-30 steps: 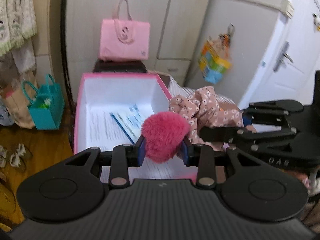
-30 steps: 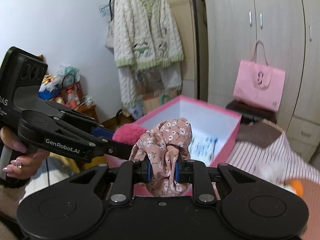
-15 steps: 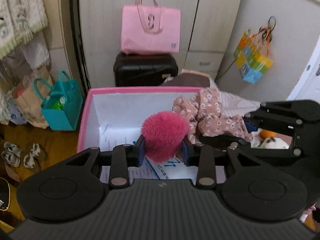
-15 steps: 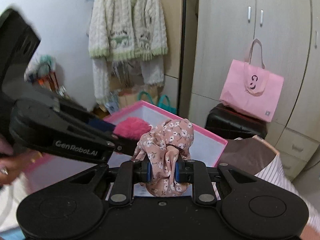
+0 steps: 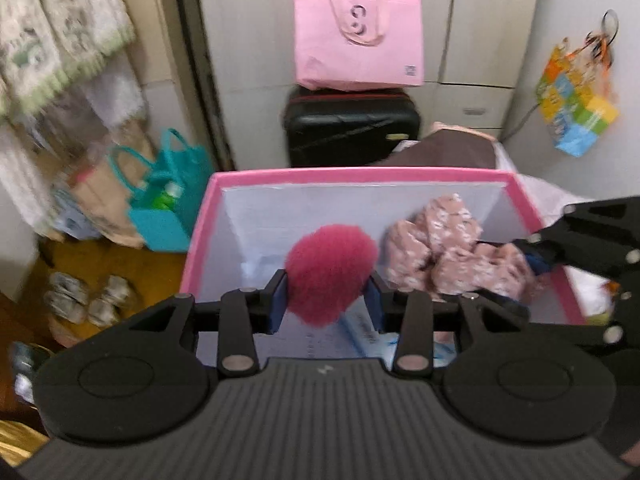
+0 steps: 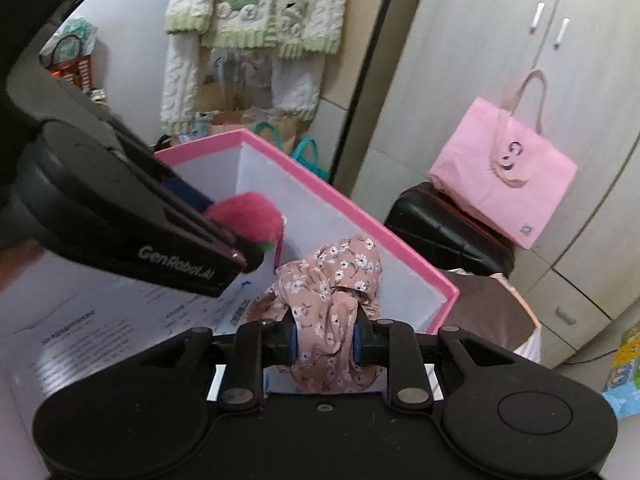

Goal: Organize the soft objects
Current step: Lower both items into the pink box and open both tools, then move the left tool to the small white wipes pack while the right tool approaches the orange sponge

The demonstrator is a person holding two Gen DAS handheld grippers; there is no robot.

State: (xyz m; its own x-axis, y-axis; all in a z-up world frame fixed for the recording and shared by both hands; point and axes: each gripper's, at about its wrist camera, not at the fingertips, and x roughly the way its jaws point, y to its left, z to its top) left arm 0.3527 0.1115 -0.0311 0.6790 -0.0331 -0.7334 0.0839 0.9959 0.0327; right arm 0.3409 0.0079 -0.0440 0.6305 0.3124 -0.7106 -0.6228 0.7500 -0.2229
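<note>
Two soft things hang over the pink box (image 5: 360, 174) at once, one in each tool. The left gripper (image 5: 327, 294) has the fuzzy magenta pom-pom (image 5: 330, 270) between its blue pads, and its jaws are opening, the fluff barely pinched now. The right gripper (image 6: 324, 346) has the floral scrunchie (image 6: 330, 280) between its pads, those jaws opening too, though the fabric is still squeezed at its waist.

Both tools tilt down into the box, above the printed papers (image 6: 80, 320) lining its floor. The pom-pom sits toward the box's middle, the scrunchie just beside it on the right-hand side, seen from the left wrist camera.

This looks like the drop-off step: both items carried in, release just under way. The next move calls for the jaws to spread fully so each piece falls free, then a clean lift out without snagging fur or cloth on the pads.

The pom-pom is a round ball with no real long axis. The scrunchie is bunched, its longer dimension running away from the right gripper toward the box's far wall, and a loose fold droops below the pads.
</note>
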